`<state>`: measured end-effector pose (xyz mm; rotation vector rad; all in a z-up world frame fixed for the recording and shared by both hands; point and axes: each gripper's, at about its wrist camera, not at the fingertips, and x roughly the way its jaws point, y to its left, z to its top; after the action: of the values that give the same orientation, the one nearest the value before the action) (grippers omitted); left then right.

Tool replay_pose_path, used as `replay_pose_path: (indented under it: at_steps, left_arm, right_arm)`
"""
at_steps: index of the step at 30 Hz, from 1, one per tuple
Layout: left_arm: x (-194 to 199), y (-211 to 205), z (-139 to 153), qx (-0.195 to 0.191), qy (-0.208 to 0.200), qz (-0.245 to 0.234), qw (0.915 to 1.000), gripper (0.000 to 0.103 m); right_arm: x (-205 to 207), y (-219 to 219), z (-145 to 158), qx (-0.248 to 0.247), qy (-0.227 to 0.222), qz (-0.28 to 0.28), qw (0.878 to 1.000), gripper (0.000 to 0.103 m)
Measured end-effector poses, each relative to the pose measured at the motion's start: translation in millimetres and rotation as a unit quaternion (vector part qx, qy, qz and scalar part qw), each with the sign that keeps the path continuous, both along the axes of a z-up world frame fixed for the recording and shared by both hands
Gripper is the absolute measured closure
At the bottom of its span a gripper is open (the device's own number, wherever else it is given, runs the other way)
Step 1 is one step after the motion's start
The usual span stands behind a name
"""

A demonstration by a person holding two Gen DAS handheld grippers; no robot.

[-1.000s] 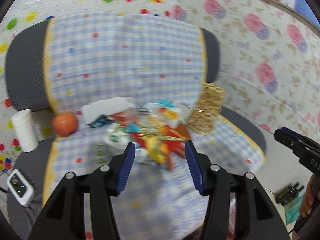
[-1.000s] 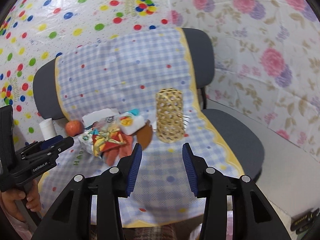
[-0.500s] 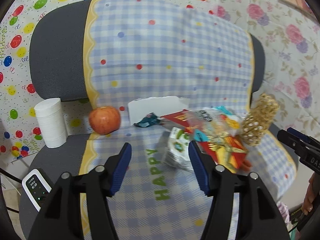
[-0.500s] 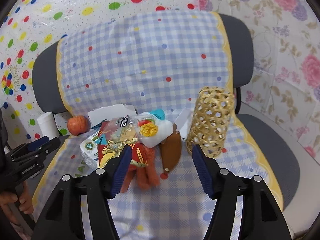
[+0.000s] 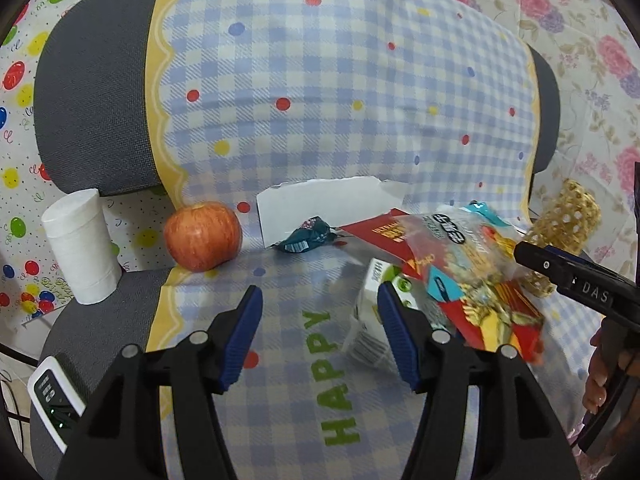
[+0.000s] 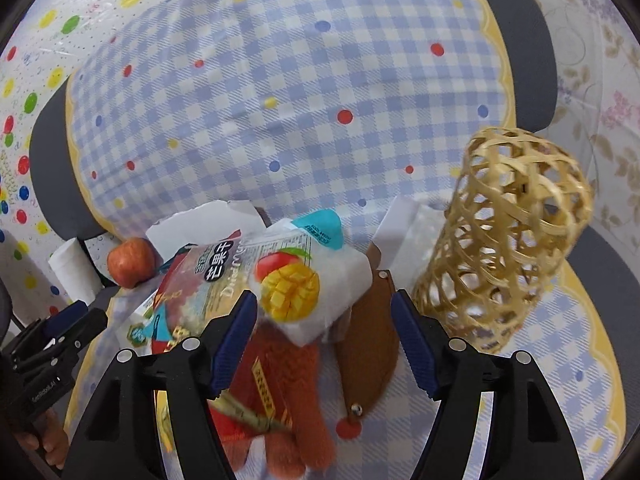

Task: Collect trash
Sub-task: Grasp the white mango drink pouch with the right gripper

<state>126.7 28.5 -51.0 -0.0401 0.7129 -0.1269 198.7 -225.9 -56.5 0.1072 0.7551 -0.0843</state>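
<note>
Bright, even indoor light is filling both views; fisheye is bending edges, corners are vignetting black, wrappers (image 5: 472, 264) are blurring slightly.

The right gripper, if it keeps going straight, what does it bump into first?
Probably the white dried-mango snack bag lying on the pile between the open right gripper fingers; depth is hard to judge.

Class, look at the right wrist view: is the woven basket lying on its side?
No, the woven basket stands upright on the checked cloth.
</note>
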Motion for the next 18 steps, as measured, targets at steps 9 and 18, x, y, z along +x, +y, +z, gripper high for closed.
replay_pose_path:
  at_steps: [9, 18]
  left_arm:
    - [12, -2, -12, 0.006, 0.021, 0.004, 0.9998, 0.045]
    - [-6, -2, -6, 0.010, 0.006, 0.010, 0.9999, 0.045]
  right_arm:
    - [28, -10, -22, 0.071, 0.030, -0.002, 0.997, 0.027]
    - [-8, -1, 12, 0.101, -0.017, 0.023, 0.994, 0.082]
